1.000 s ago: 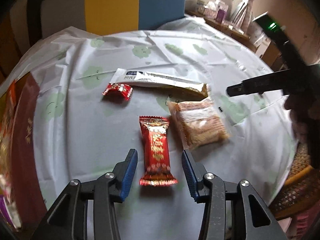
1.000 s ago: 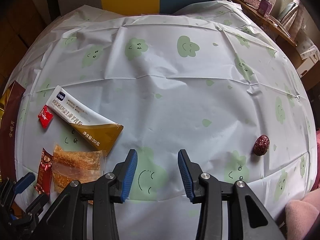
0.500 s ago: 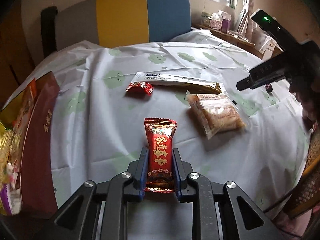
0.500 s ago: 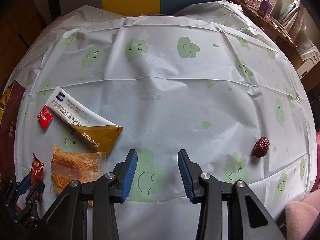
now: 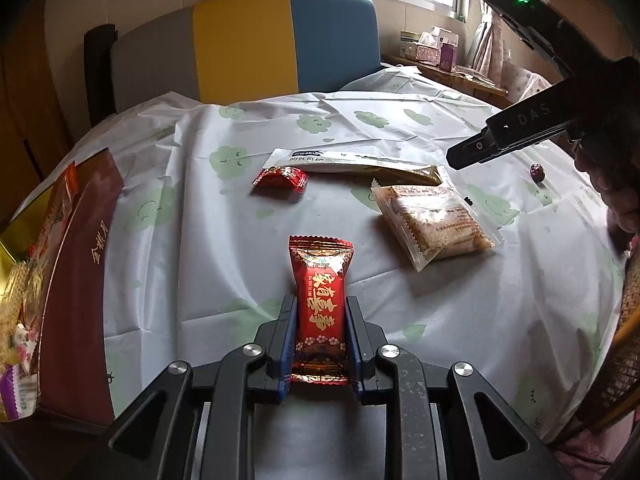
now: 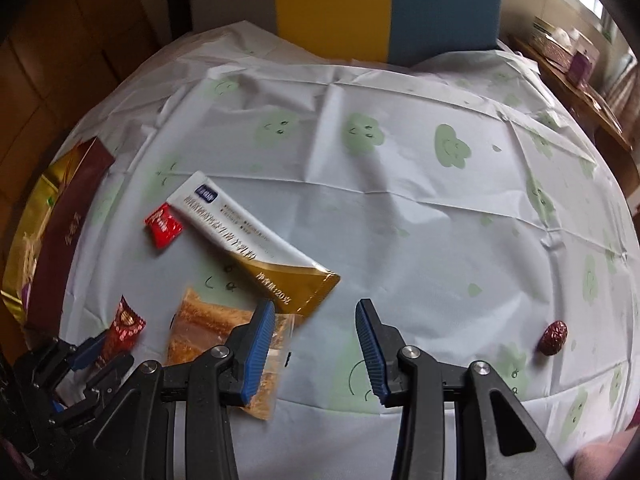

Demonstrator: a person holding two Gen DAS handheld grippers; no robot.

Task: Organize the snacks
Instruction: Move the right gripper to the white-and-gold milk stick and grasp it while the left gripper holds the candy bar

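Clamping the red candy bar wrapper [image 5: 319,308] between both blue pads [image 5: 285,344] of the left hand-held gripper [image 5: 319,340], lower half of wrapper inside the jaws, upper half with crimped end projecting forward, raised above the desk [image 5: 168,264]. Same wrapper seen from right wrist view at lower left [image 6: 125,326], pinched in the left hand-held gripper [image 6: 98,354].

Right hand-held gripper [image 6: 316,344]: jaws spread wide, holding nothing, above the white tablecloth with green smiley clouds [image 6: 400,184]. Left pad overlapping the near corner of the clear-wrapped crispy rice cake pack [image 6: 208,332] in the picture; contact cannot be judged.

Lying on the desk:
- long white-and-gold powder sachet [image 5: 360,162], flat, gold end just beside the rice cake pack [image 5: 434,222]; whether they overlap is unclear.
- small red candy [image 5: 281,178], touching or just beside the sachet's white end.
- single wrapped red date [image 6: 553,337], well apart from the rest, toward the right edge.

Dark red and gold gift box [image 5: 76,280] at the left edge of the desk, packets visible inside. Grey, yellow and blue chair back [image 5: 244,44] beyond the desk.
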